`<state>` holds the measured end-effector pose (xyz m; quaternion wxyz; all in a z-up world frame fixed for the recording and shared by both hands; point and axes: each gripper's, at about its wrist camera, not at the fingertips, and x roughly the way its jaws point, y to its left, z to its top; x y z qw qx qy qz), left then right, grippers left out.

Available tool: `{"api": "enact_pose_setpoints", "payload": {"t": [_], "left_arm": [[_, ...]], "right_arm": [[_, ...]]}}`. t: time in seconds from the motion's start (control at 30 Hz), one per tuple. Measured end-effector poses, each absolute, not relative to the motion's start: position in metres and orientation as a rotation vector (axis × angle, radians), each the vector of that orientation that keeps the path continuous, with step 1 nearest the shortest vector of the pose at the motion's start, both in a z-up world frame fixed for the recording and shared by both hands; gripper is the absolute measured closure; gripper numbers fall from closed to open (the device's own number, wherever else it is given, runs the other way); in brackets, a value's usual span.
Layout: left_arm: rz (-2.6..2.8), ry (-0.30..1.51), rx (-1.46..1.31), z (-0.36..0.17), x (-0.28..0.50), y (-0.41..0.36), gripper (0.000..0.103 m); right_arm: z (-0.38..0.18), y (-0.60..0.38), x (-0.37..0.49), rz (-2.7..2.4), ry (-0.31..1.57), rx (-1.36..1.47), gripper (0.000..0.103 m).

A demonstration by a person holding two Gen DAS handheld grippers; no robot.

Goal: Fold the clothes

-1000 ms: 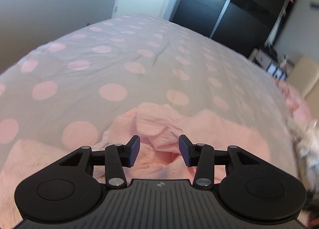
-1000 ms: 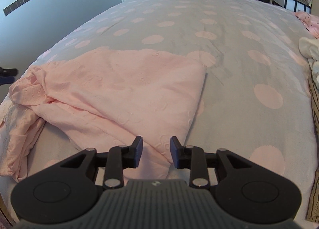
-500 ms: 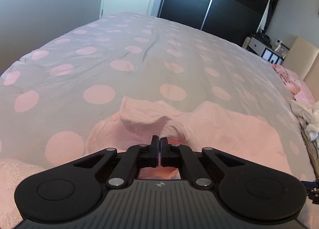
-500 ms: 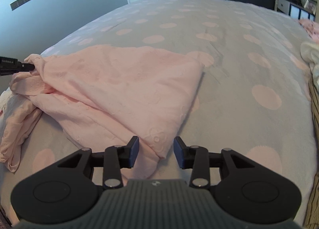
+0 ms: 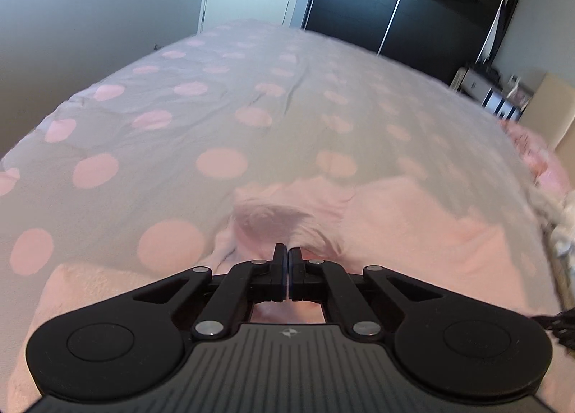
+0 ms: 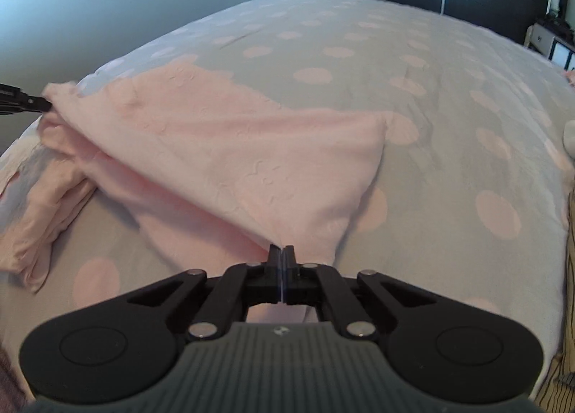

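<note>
Dotted bed (image 6: 359,64), pink garment (image 6: 233,147) on it. My left tongs (image 5: 288,251) pinched its far corner, right tongs (image 6: 281,249) just clamped its near corner; ready to fold.

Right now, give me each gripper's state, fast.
Left gripper: shut on the pink garment, pinching a bunched edge.
Right gripper: shut on the pink garment's near corner.

I count one pink garment (image 6: 230,147) ahead of my two grippers, left (image 5: 288,251) and right (image 6: 281,250), on one dotted bedspread (image 6: 431,97).
</note>
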<state>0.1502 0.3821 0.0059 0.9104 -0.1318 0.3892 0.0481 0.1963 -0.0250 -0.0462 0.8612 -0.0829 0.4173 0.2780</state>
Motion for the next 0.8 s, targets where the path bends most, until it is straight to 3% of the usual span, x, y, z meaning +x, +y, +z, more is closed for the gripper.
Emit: {"api": "enact_pose_setpoints", "payload": {"t": [0.13,0.2,0.27,0.4,0.53,0.7,0.8], "left_arm": [[0.111,0.816,-0.228,-0.001,0.147,0.377,0.103],[0.126,0.797,-0.196,0.008,0.14,0.372,0.089],[0.147,0.768,-0.163,0.02,0.131,0.365,0.078],[0.13,0.72,-0.095,0.039,0.112,0.329,0.067],[0.004,0.702,-0.005,0.041,0.102,0.261,0.063],[-0.151,0.741,0.114,0.02,0.104,0.164,0.06],[-0.205,0.771,0.157,0.004,0.109,0.113,0.058]], "right_arm": [[-0.057,-0.03,0.19,0.587,0.925,-0.159,0.098],[-0.053,-0.036,0.186,0.581,0.925,-0.12,0.091],[-0.048,-0.043,0.18,0.571,0.915,-0.102,0.064],[-0.041,-0.058,0.167,0.537,0.912,-0.141,0.063],[-0.041,-0.088,0.152,0.511,0.946,-0.156,0.062],[-0.046,-0.122,0.132,0.484,0.966,-0.177,0.048],[-0.05,-0.138,0.122,0.448,0.969,-0.209,0.047]]}}
